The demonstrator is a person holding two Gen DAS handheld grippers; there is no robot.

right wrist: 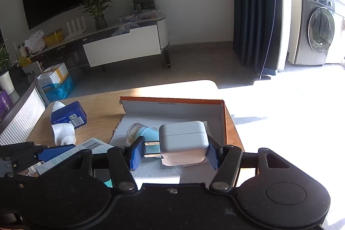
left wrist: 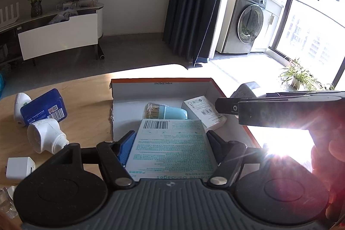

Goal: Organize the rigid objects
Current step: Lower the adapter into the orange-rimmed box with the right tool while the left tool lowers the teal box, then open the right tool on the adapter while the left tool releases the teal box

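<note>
Sunlit wooden table held the open cardboard box. Left gripper clamped the bandage box over it; right gripper pinched a white charger above it. Placing step; next, probably lower and release both inside.

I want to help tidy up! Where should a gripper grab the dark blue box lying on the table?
Probably across its two long sides, coming from above. The dark blue box lies flat, barcode up, so those sides look parallel and easy to pinch. A white bottle crowds its near end, and another white thing sits behind it.
</note>
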